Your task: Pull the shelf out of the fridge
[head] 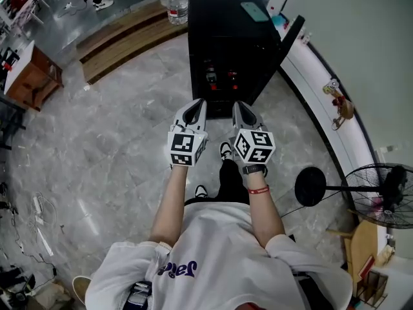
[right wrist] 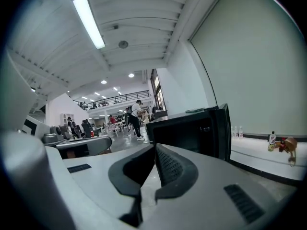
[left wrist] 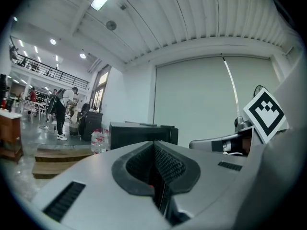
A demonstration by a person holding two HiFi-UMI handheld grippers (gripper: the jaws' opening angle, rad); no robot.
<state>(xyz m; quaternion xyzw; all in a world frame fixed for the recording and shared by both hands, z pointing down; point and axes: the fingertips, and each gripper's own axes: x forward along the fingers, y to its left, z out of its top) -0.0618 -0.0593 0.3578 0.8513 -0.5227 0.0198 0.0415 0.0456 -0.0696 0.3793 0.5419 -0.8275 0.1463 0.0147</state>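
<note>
A black mini fridge (head: pixel 222 41) stands on the marble floor ahead, its door (head: pixel 292 36) swung open to the right. Dark shelves with small red items (head: pixel 211 79) show in its open front; I cannot make out a single shelf clearly. My left gripper (head: pixel 195 106) and right gripper (head: pixel 241 109) are held side by side just short of the opening, both shut with nothing in them. In the left gripper view the jaws (left wrist: pixel 154 145) meet, with the fridge (left wrist: pixel 141 133) beyond. The right gripper view shows its closed jaws (right wrist: pixel 154 148) before the fridge interior (right wrist: pixel 189 131).
A standing fan (head: pixel 381 194) is at the right, beside a curved white ledge (head: pixel 322 89) with a small toy (head: pixel 340 106). Water bottles (head: pixel 176 4) and wooden steps (head: pixel 122 41) lie behind the fridge. A wooden cabinet (head: pixel 32 76) stands far left. People walk in the background.
</note>
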